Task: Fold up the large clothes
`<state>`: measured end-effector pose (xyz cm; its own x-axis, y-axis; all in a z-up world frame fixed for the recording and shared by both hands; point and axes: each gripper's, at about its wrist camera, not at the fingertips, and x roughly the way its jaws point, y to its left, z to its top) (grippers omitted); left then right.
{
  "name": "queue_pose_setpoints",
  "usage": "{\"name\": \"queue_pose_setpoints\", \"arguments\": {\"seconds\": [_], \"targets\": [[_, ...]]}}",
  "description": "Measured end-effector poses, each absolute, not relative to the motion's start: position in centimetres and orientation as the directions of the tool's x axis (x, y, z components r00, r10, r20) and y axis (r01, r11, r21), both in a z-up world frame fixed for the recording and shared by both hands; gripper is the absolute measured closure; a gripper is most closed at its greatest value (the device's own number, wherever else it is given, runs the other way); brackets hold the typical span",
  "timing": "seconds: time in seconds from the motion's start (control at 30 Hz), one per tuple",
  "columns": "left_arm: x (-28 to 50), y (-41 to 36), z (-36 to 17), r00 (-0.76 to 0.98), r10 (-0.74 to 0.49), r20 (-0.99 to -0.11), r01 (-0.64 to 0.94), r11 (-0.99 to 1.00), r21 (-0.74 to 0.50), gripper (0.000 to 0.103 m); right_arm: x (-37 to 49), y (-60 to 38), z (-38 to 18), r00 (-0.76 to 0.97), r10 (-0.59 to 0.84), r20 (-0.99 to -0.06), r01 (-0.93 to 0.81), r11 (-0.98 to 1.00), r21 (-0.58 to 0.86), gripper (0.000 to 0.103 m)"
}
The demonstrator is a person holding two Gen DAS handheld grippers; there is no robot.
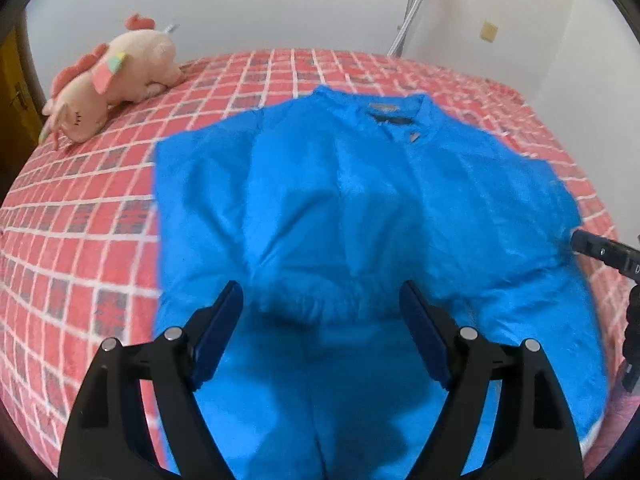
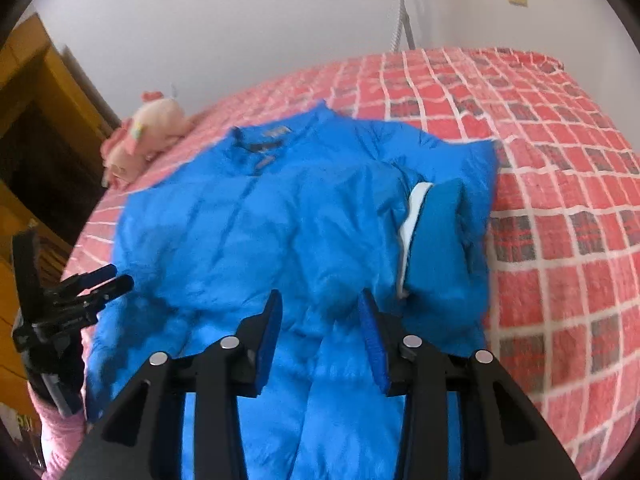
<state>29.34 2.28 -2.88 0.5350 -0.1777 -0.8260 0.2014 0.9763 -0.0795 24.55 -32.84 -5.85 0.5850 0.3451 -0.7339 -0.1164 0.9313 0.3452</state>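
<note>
A bright blue jacket (image 1: pixel 360 208) lies front up on the bed, collar at the far end; it also shows in the right wrist view (image 2: pixel 288 232). Its right sleeve (image 2: pixel 440 236) is folded in over the body, showing a white lining edge. My left gripper (image 1: pixel 322 296) is open and empty, hovering above the jacket's elastic waist. My right gripper (image 2: pixel 320 304) is open and empty above the jacket's lower middle. The right gripper's tip shows at the right edge of the left wrist view (image 1: pixel 600 250). The left gripper shows at the left of the right wrist view (image 2: pixel 96 284).
The bed carries a red and white checked cover (image 1: pixel 80 240). A pink plush toy (image 1: pixel 108 80) lies at the far left corner. A white wall (image 1: pixel 280 0) stands behind the bed, with a metal stand (image 1: pixel 412 4) against it. A wooden door (image 2: pixel 36 112) is at left.
</note>
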Motion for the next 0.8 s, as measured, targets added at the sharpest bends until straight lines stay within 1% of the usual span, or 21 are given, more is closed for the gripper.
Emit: {"name": "queue_pose_setpoints", "arguments": {"seconds": [0.1,0.2,0.4,0.57,0.67,0.8], "targets": [[26.7,4.0,-1.9,0.540,-0.170,-0.824,0.183,0.980,-0.081,0.021,21.3,-33.6,-5.6,0.594,0.344,-0.728,-0.135,0.934,0.331,0.059],[23.0,6.5,-1.5,0.557,-0.125,-0.821,0.151,0.987,-0.048,0.021,16.6,-34.9,-6.1,0.595,0.331,-0.732,-0.140,0.940,0.312,0.059],[15.5,11.0,-0.6,0.590,-0.039,-0.806,0.084,0.996,0.013,0.020,8.2,-37.0,-7.6,0.594,0.333,-0.733,-0.132,0.939,0.319,0.057],[9.7,13.4,-0.6,0.593,0.007,-0.805,0.044,0.998,0.041,0.017,3.1,-37.3,-8.4,0.589,0.352,-0.728,-0.153,0.933,0.327,0.050],[7.1,14.3,-1.4,0.577,0.015,-0.816,0.034,0.998,0.043,0.017,1.0,-36.9,-9.2,0.577,0.330,-0.747,-0.147,0.942,0.302,0.050],[5.0,14.7,-2.5,0.548,-0.013,-0.836,0.026,1.000,0.002,0.016,-0.7,-36.9,-9.8,0.567,0.336,-0.752,-0.145,0.940,0.310,0.050]]}}
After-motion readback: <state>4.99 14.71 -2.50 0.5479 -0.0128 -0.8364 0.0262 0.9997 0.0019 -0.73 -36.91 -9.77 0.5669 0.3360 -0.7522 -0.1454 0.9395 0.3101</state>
